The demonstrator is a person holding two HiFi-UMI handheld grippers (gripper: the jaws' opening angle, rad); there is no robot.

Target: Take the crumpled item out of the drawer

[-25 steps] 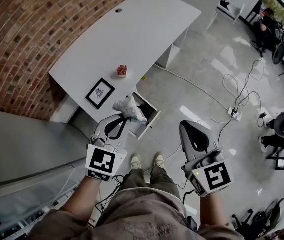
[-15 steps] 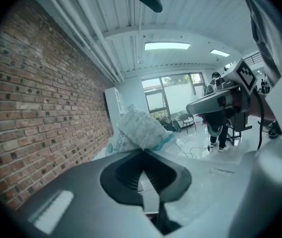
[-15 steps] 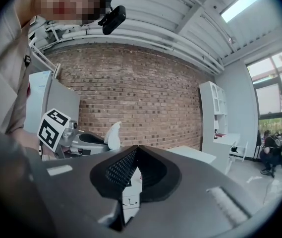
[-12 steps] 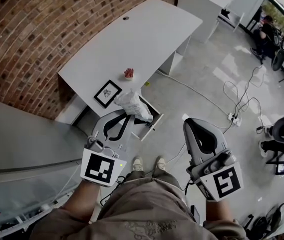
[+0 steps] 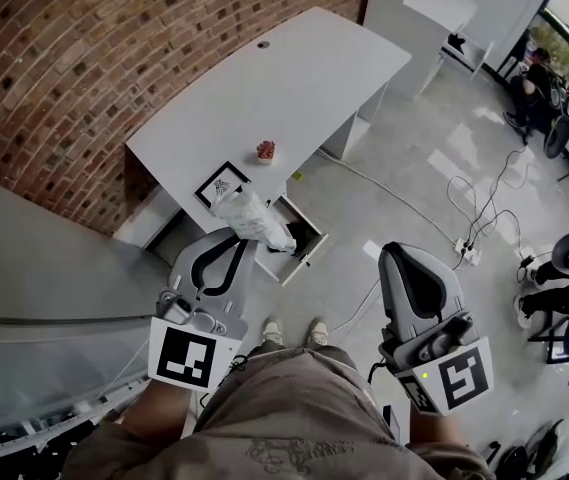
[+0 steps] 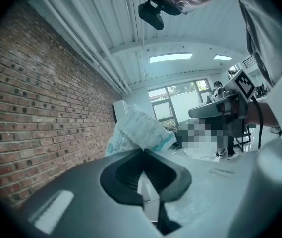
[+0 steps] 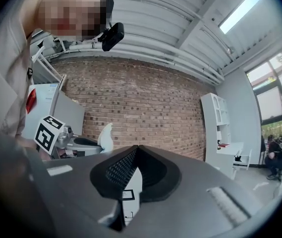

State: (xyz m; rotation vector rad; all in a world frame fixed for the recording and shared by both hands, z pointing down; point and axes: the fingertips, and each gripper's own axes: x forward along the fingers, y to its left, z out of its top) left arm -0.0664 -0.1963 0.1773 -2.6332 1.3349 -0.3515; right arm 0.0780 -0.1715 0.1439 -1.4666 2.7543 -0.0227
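My left gripper [image 5: 239, 236] is shut on a crumpled white plastic bag [image 5: 249, 218], lifted above the open drawer [image 5: 299, 240] under the white desk [image 5: 274, 88]. In the left gripper view the crumpled bag [image 6: 138, 130] sticks up from the closed jaw tips, printed with teal marks. My right gripper [image 5: 404, 253] hangs over the floor to the right, jaws shut with nothing in them. In the right gripper view the left gripper [image 7: 81, 143] and a corner of the bag [image 7: 105, 137] show at the left.
On the desk lie a black-framed picture [image 5: 222, 183] and a small red object [image 5: 265, 151]. A brick wall [image 5: 94, 58] runs behind. Cables and a power strip [image 5: 464, 253] lie on the floor at right, near chairs and a seated person [image 5: 539, 68].
The left gripper has risen with the bag, carrying it up and away from the drawer. The right gripper has stayed shut and shifted slightly.
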